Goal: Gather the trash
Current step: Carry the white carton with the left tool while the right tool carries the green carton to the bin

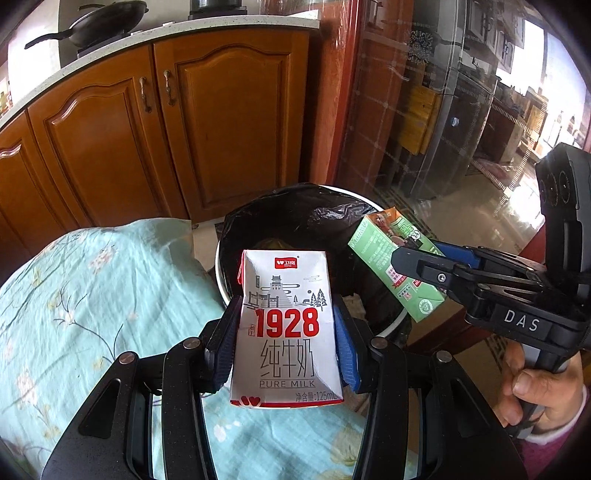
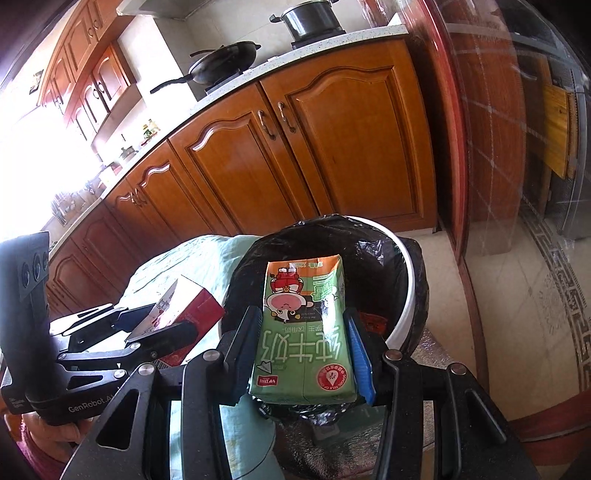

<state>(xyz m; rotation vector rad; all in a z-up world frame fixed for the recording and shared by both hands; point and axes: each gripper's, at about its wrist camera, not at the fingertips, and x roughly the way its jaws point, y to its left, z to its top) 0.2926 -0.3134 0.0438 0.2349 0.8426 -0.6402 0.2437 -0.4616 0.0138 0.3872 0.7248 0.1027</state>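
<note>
My left gripper [image 1: 286, 325] is shut on a white and red "1928" milk carton [image 1: 286, 332] and holds it at the near rim of the trash bin [image 1: 388, 328], which is lined with a black bag [image 1: 295, 218]. My right gripper [image 2: 301, 343] is shut on a green milk carton [image 2: 303, 332] and holds it over the near edge of the same bin [image 2: 400, 314]. The right gripper and its green carton [image 1: 391, 258] also show in the left wrist view, over the bin's right side. The left gripper [image 2: 159, 328] with the white and red carton [image 2: 184, 302] shows at the left of the right wrist view.
A table with a light blue flowered cloth [image 1: 92, 295] lies left of the bin. Wooden kitchen cabinets [image 1: 166, 122] stand behind, with a wok [image 2: 221, 62] and a pot [image 2: 310, 18] on the counter. A glass door [image 1: 461, 110] is on the right.
</note>
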